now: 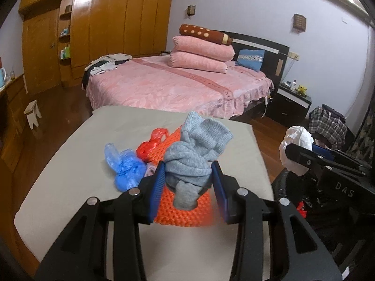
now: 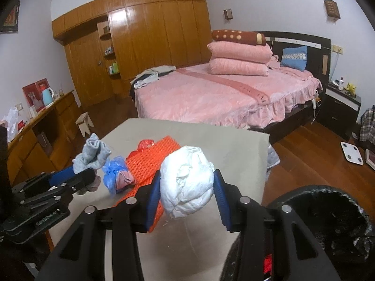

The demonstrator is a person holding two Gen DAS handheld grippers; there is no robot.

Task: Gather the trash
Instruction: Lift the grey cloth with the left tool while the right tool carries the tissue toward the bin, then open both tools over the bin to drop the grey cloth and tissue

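The left gripper is clamped on a knotted bundle of grey knitted fabric, its blue pads pressing the bundle from both sides and holding it clear above the beige padded worktop. The right gripper is likewise closed around a crumpled white wad of paper or cloth, lifted off the same worktop. Below them lie an orange woven mesh mat, a knotted blue plastic bag just left of the mat, a crumpled red plastic bag touching its far edge, and a small pink cloth piece beside the blue bag. A black bin lined with a dark bag stands just off the worktop's right side. A bed with a pink cover sits beyond.
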